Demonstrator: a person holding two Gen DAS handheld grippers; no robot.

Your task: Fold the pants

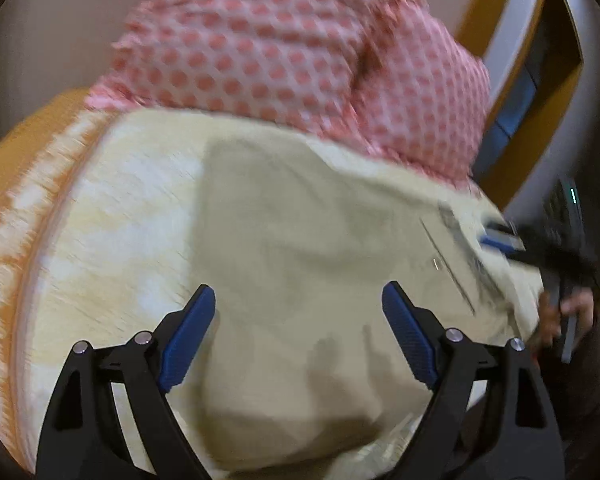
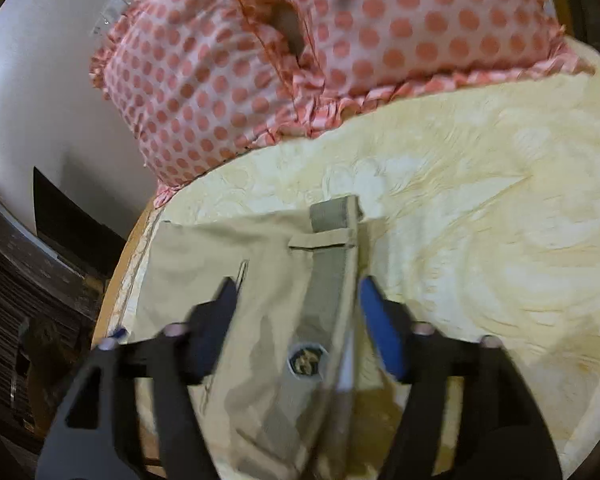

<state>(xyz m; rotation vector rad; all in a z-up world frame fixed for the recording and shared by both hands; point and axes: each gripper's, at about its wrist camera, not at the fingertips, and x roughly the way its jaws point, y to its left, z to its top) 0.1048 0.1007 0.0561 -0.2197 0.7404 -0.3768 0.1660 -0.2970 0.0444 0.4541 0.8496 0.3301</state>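
Beige pants (image 2: 284,280) lie on a pale yellow swirl-patterned bedspread (image 2: 500,220); at twelve o'clock, pink polka-dotted pillows (image 1: 280,52).

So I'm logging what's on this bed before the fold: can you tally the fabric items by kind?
Beige pants: 1
Pink polka-dot pillows: 2 (left one, right one)
Yellow patterned bedspread: 1
Total: 4

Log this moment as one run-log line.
left gripper open above pants | right gripper open, waistband between jaws | bed
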